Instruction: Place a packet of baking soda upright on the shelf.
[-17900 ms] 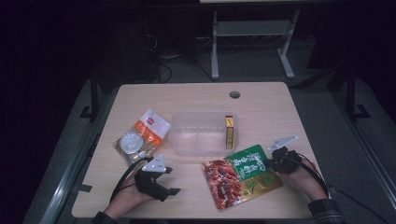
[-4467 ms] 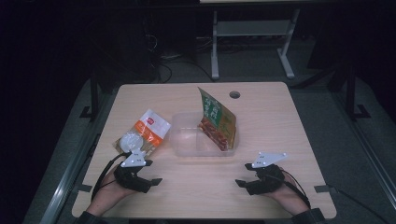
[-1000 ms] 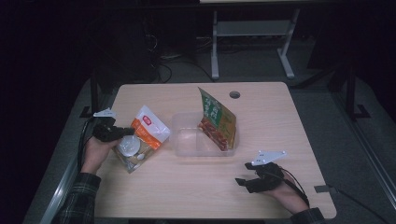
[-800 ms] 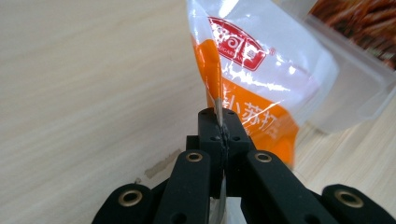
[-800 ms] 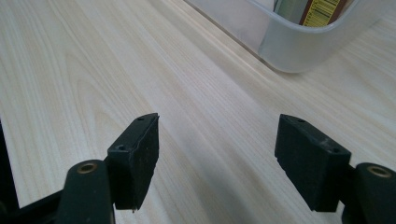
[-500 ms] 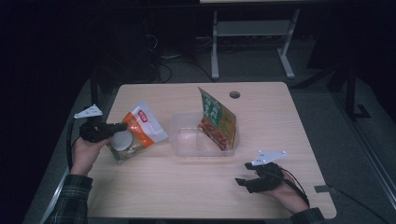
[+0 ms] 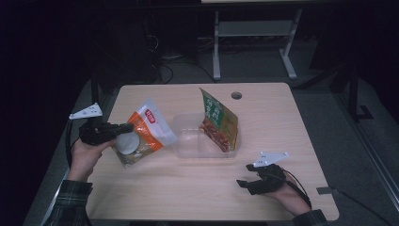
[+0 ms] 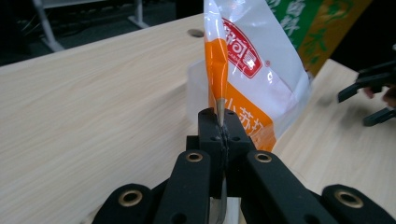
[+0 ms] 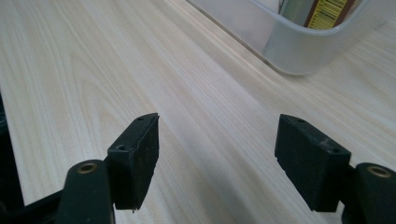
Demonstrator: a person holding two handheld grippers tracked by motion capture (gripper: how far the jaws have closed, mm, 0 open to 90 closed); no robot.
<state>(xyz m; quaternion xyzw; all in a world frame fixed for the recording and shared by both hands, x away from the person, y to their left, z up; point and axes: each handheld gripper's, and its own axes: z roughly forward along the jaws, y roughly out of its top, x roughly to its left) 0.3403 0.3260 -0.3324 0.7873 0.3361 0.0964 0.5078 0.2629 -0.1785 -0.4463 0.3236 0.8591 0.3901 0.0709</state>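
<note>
On the wooden surface (image 7: 197, 188), a clear bin (image 7: 200, 143) holds a green pouch (image 7: 217, 120) upright, while the orange-and-white bag (image 7: 143, 134) hangs tilted just left of it, its edge clamped in the left gripper (image 8: 219, 135), forearm angled inward; the right gripper (image 9: 217, 154) rests low, jaws apart.

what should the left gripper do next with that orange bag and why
Probably carry the orange bag rightward over the clear bin and lower it in. The left gripper is shut on its edge, and the green bag already stands inside.
</note>
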